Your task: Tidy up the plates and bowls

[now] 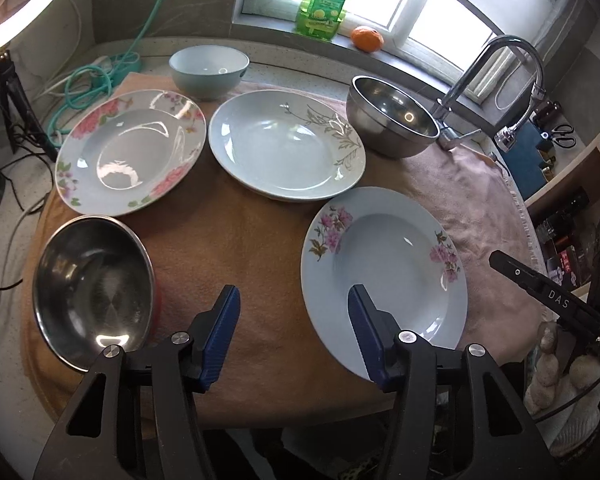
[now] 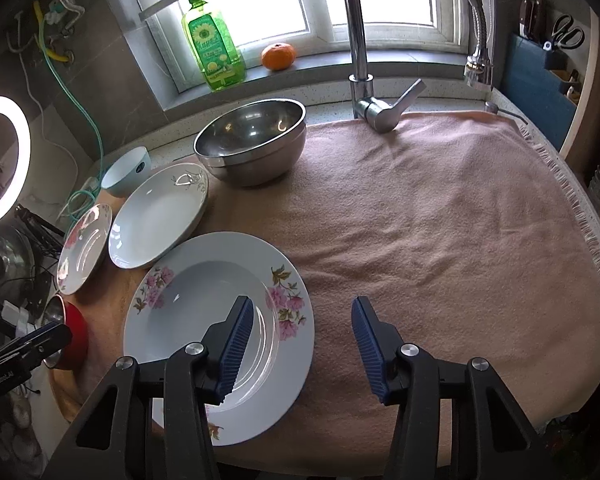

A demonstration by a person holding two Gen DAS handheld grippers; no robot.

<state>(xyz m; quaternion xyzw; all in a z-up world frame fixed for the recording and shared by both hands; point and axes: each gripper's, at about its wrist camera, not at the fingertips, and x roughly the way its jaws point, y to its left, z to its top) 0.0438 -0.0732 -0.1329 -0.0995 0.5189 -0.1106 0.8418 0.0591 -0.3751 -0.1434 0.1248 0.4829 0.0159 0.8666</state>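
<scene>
- Though released and gripping nothing, already low over the flower plate [image 2: 204, 292] with the right claw [image 2: 302, 328]: one finger above the well, the other past the rim, over the cloth [image 2: 440, 220]. Cannot tell whether touching.
- Left claw [image 1: 296, 320] likewise spread and empty, above bare cloth between the near bowl [image 1: 94, 292] and that same plate at the front of the surface.
- Likely to catch only the thin, glossy rim; could slip off the ribbed pads and drop back, chipping or clattering.
- Could snag the cloth if closed too low, tugging the leaf plate [image 1: 286, 146], rose plate [image 1: 130, 152] and the bowls along with it.
- Could crowd or bump one claw against the other, both being near the one plate.
- May tilt steeply if lifted by one edge alone; could then swing into the leaf plate just beside it or the far steel bowl [image 1: 392, 120].
- May rock or slide if stacked off-centre; better nested squarely, well into well.
- Could clip a plate rim on any later reach across to the blue bowl [image 1: 208, 68] at the back.
</scene>
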